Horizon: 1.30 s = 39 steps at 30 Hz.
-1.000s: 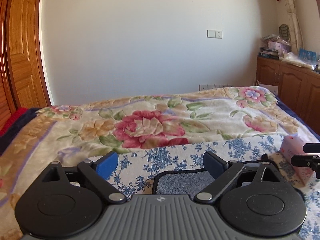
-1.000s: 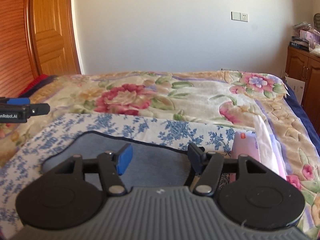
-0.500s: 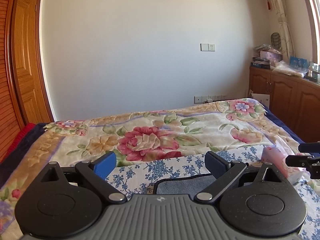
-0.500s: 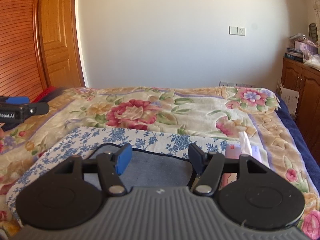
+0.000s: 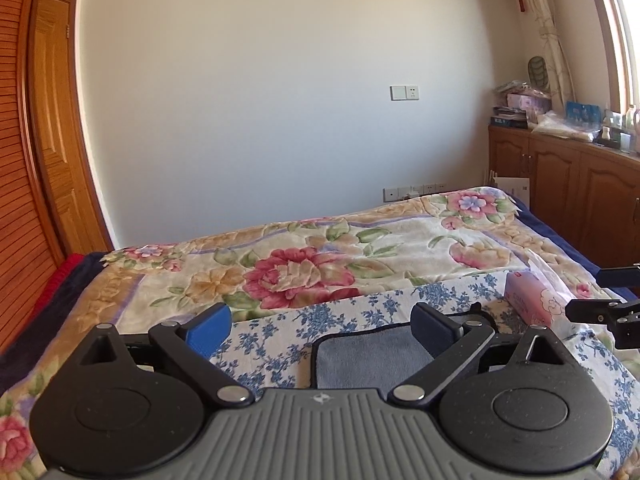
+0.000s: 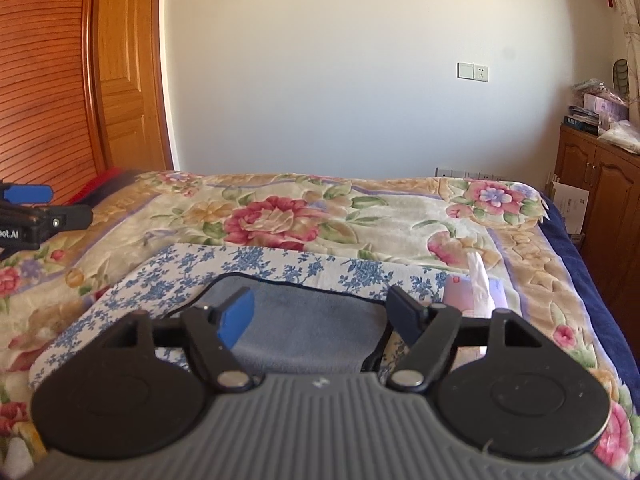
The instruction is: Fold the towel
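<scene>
Towel (image 6: 304,320) below right gripper (image 6: 320,314), flat

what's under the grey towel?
The grey towel lies on a blue-floral white cloth, which is spread on the floral blanket. Its near edge is hidden behind the right gripper.

The left gripper (image 5: 322,326) hangs with jaws spread wide above the grey towel (image 5: 372,358). The towel lies on a blue-flowered cloth (image 5: 280,336) over the floral blanket (image 5: 304,264).
</scene>
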### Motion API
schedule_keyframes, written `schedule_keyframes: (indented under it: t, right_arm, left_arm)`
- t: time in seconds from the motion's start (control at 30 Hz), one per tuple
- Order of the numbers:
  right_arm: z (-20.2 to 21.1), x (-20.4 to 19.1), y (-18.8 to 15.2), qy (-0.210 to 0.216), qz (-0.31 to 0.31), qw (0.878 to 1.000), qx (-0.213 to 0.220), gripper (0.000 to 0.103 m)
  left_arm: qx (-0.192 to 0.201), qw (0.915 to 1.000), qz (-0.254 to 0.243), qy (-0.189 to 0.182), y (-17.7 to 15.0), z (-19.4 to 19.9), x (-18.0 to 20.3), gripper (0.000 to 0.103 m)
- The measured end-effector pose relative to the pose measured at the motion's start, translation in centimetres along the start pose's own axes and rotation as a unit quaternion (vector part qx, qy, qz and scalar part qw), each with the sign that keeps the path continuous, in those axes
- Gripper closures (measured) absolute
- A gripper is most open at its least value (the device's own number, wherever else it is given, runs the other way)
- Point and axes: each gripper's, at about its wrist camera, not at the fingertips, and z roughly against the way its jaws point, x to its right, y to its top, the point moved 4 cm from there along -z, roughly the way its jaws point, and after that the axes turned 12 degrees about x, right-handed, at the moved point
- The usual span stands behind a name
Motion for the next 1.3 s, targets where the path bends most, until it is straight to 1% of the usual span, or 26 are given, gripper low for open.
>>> schedule_keyframes:
  t: [0.3, 0.53, 0.83, 0.93, 1.03, 1.23, 1.3]
  right_arm:
    - [2.5, -0.9, -0.2, 0.000, -0.002, 1.000, 0.006, 0.025]
    - [5.5, -1.3, -0.3, -0.011, -0.003, 1.000, 0.003, 0.023]
    - [8.6, -1.3, -0.1, -0.021, -0.002, 1.000, 0.013, 0.015]
    - [9.5, -1.5, -0.2, -0.027, -0.001, 0.999, 0.026, 0.013]
    - [10.1, -1.8, -0.5, -0.025, -0.001, 0.999, 0.035, 0.004]
    - [11.0, -2.1, -0.9, -0.021, 0.008, 0.999, 0.041, 0.004]
    - [11.2, -2.1, -1.1, -0.022, 0.007, 0.999, 0.043, 0.000]
  left_arm:
    - [-0.001, 0.9999, 0.010, 0.004, -0.5, 3.5, -0.4, 0.005]
    - [-0.002, 0.9999, 0.010, 0.005, -0.7, 5.9, -0.5, 0.005]
    - [-0.003, 0.9999, 0.012, 0.001, -1.3, 9.3, 0.1, 0.004]
    - [-0.001, 0.9999, 0.011, 0.000, -1.7, 10.3, 0.6, 0.003]
    - [0.004, 1.0000, 0.005, 0.000, -2.2, 11.3, 1.1, 0.003]
    - [0.005, 1.0000, 0.005, 0.000, -3.3, 12.7, 1.8, 0.003]
    - [0.005, 1.0000, 0.007, 0.001, -3.5, 12.9, 1.8, 0.002]
